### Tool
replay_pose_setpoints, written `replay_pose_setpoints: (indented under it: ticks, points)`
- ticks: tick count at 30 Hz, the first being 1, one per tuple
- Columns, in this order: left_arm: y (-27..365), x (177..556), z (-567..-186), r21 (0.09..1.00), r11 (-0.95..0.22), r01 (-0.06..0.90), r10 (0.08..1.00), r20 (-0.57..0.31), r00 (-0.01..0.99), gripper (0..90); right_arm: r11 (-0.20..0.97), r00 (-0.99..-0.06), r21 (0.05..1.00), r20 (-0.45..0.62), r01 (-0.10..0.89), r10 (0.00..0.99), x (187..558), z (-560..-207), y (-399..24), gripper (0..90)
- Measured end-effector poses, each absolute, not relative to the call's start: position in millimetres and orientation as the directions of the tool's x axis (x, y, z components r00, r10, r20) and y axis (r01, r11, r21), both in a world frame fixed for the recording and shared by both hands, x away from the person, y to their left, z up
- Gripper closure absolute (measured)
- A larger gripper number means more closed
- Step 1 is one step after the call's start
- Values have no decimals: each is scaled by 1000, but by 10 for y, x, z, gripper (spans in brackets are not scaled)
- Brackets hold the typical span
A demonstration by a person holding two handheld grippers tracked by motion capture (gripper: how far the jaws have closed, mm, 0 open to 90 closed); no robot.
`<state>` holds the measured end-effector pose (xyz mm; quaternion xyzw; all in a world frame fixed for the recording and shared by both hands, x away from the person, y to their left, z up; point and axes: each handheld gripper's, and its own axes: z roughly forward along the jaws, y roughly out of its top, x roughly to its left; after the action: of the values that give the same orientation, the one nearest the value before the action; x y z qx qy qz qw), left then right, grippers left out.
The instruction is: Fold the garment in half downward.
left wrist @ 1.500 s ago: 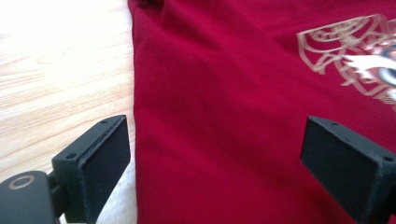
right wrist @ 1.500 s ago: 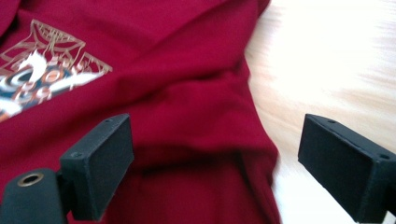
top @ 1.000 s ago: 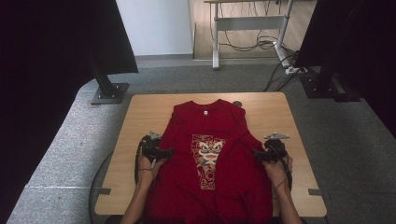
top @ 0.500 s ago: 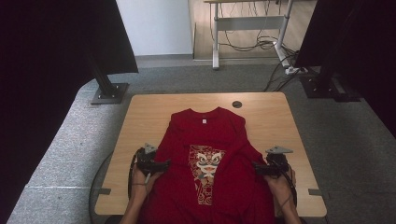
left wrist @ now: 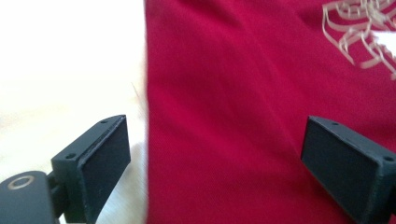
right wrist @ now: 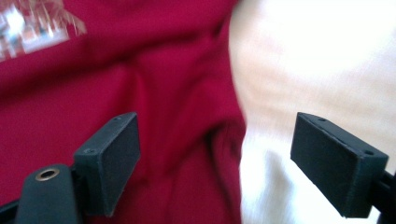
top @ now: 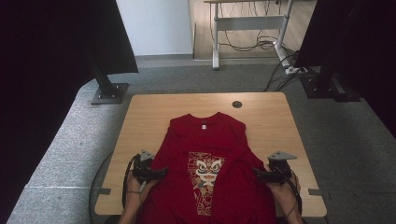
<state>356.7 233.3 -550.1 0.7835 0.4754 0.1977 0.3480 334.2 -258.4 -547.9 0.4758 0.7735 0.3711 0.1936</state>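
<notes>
I had the red shirt point(top: 205, 144) lying flat on the table point(top: 140, 121), centre to lower centre of the high view, collar toward the top, printed graphic facing up, hem running off the bottom edge of the frame. Left hand-held gripper point(top: 159, 173) sat at the lower left, at the shirt's edge; in the left gripper view its jaws stood wide apart over the cloth border, nothing pinched. Right hand-held gripper point(top: 258, 173) at the lower right, same story: in the right gripper view the jaws gaped across the rumpled edge, no cloth between the pads. So both open, not gripping.

Progress, my read: shirt spread out and mostly smooth, some creases on the right side near the lower part. No fold made yet; I judged the grab at both side edges as the step in hand, all folding left.

Around: small round hole point(top: 236, 104) in the table upper right, dark stand bases on the floor, a desk with cables at the top. Nothing blocked the shirt.
</notes>
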Motion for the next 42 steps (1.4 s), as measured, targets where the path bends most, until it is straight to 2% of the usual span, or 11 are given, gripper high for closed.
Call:
replay_pose_setpoints:
  ticks: [5,11,14,18,28,42]
  points:
    - [2274,3890,-5357,741,-302,600,873,-39,487,81,262,-475,777,53,572,878,3588,-5347,-2486,140]
    - [2249,4206,-5541,701,-322,636,880,-27,474,99,290,-470,744,37,602,882,3906,-5516,-2337,135]
    - [2266,4175,-5582,712,-310,631,884,-29,467,104,306,-472,736,21,604,881,3950,-5632,-2312,124]
    - [2271,4070,-5594,722,-301,624,888,-26,459,124,314,-477,731,18,606,879,3891,-5614,-2327,177]
    - [2316,3698,-5624,740,-294,605,885,-28,465,123,311,-487,748,19,587,873,3549,-5643,-2392,176]
    - [2423,3835,-5563,724,-294,624,860,-84,503,135,298,-506,769,38,565,862,3603,-5519,-2391,191]
